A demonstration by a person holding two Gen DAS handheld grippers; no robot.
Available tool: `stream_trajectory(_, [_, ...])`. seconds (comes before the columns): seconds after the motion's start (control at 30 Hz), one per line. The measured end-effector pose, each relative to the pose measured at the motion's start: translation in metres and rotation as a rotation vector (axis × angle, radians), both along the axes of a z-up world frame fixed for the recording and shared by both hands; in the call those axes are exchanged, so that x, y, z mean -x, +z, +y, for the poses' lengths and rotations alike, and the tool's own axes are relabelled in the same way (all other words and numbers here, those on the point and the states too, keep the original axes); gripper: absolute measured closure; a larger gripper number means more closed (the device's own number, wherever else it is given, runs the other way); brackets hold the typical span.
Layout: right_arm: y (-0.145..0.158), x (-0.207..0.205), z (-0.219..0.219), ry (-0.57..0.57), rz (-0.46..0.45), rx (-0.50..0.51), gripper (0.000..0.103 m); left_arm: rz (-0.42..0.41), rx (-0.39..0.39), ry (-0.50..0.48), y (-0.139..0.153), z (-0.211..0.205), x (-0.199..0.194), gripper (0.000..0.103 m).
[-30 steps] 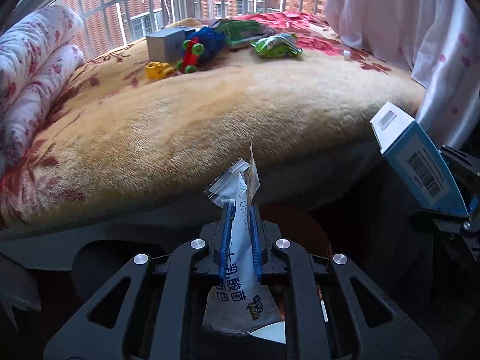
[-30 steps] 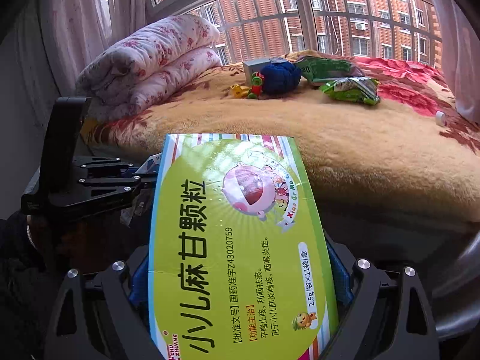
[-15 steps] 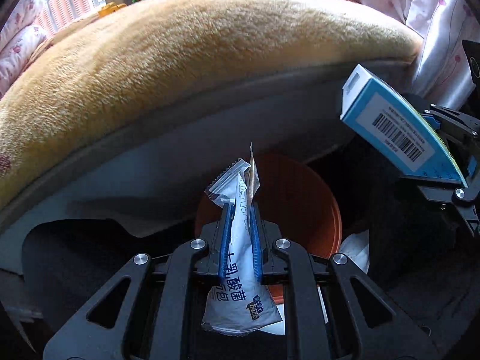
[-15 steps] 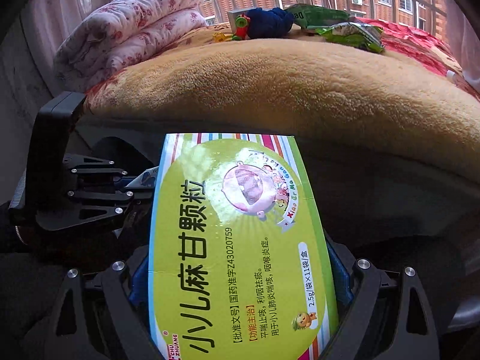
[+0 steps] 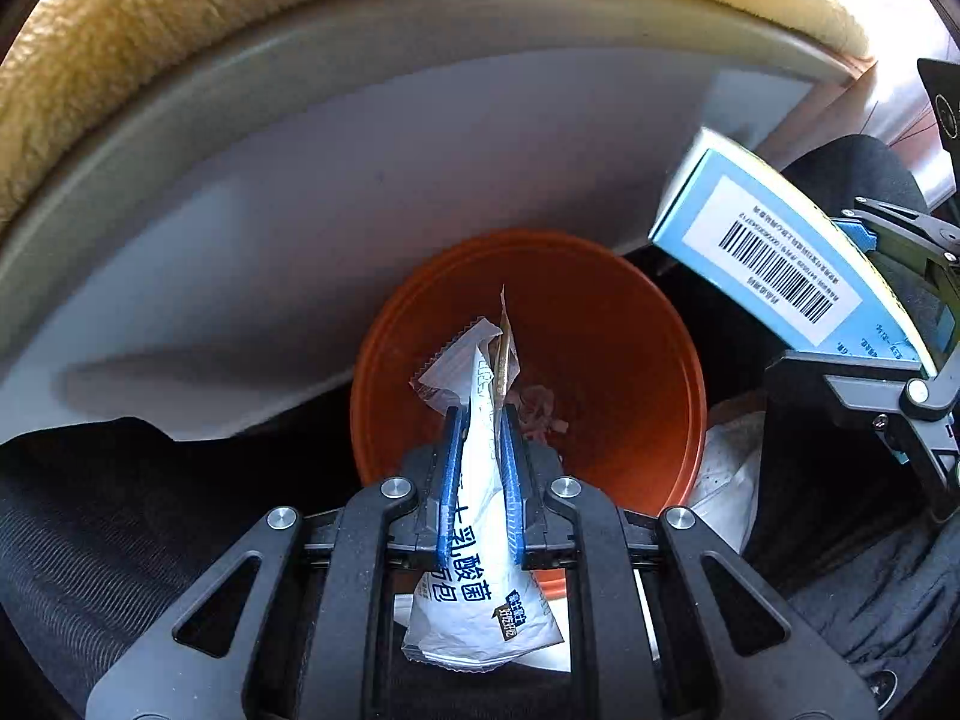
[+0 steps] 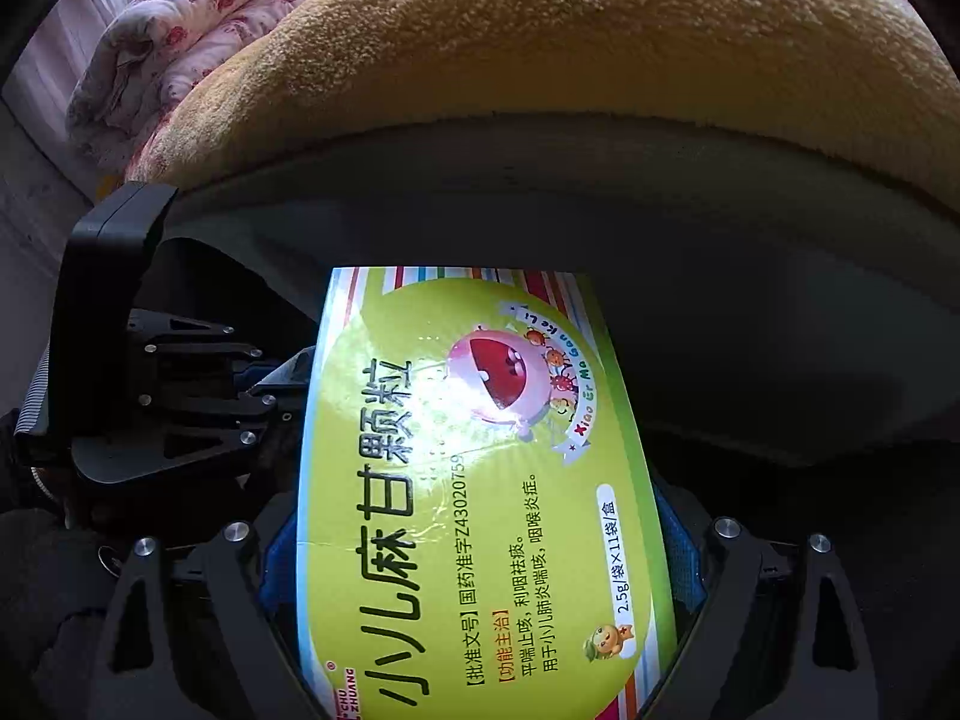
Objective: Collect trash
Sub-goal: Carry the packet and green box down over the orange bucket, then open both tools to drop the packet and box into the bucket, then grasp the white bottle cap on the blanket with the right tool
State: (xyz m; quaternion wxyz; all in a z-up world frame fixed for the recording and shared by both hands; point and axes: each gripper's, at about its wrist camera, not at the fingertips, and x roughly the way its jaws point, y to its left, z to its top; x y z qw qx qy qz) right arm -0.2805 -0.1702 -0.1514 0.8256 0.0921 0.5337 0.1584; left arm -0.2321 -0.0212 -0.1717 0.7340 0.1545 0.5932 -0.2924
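My left gripper (image 5: 480, 420) is shut on a white crumpled snack wrapper (image 5: 480, 588) with blue print. It points steeply down over the mouth of an orange bin (image 5: 600, 360) that has scraps at the bottom. To its right, my right gripper (image 5: 870, 300) holds a medicine box (image 5: 774, 264) by its sides, with the barcode face showing, just beyond the bin's right rim. In the right wrist view the green box (image 6: 480, 480) fills the space between the blue pads (image 6: 678, 540) of my right gripper (image 6: 480, 540). The left gripper (image 6: 282, 384) shows at the left.
A bed with a tan fleece blanket (image 6: 600, 60) and a grey side panel (image 5: 420, 180) rises right behind the bin. A folded floral quilt (image 6: 210, 30) lies at its far left end. Something white (image 5: 726, 468) lies beside the bin. Dark fabric (image 5: 120, 510) lies at lower left.
Both grippers have sunk and tipped downward beside the bed. The toys and packets on the bed have left view. The orange bin has come under the left gripper's wrapper.
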Motion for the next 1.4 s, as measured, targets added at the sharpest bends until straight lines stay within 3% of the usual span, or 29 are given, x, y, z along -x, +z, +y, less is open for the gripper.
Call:
stream_trajectory(0.2, [-0.007,-0.007,0.006,0.027,0.020,0.005,0.014,0.030,0.000,0.014,-0.006,0.002,-0.005,0.091])
stream_trajectory(0.23, [-0.007,-0.007,0.007,0.031,0.021,0.005,0.014,0.035,0.002,0.013,-0.006,0.002,-0.006,0.086])
stream_trajectory(0.27, [-0.008,-0.007,0.008,0.035,0.023,0.008,0.013,0.036,-0.005,0.013,-0.006,0.001,-0.008,0.078])
stream_trajectory(0.3, [-0.009,-0.008,0.009,0.040,0.029,0.015,0.013,0.038,-0.013,0.018,-0.006,0.002,-0.011,0.047])
stream_trajectory(0.33, [-0.011,-0.008,0.009,0.038,0.038,0.032,0.012,0.028,-0.015,0.030,-0.005,0.003,-0.011,0.022])
stream_trajectory(0.5, [-0.009,-0.007,0.003,0.004,0.053,0.025,0.011,0.023,0.059,0.065,0.008,0.017,-0.014,0.020])
stream_trajectory(0.77, [0.009,0.002,-0.009,-0.027,0.022,0.027,0.011,-0.013,0.071,0.071,0.029,0.029,-0.010,0.020])
stream_trajectory(1.07, [0.064,0.028,-0.034,-0.013,-0.107,0.058,0.011,-0.276,0.050,-0.050,0.099,0.024,0.013,0.020])
stream_trajectory(1.23, [0.110,0.029,-0.055,-0.045,-0.222,0.057,0.011,-0.380,0.075,-0.041,0.135,0.028,0.011,0.020])
stream_trajectory(1.4, [0.148,0.008,-0.086,-0.150,-0.335,0.063,0.011,-0.456,0.106,-0.001,0.166,0.031,-0.002,0.020])
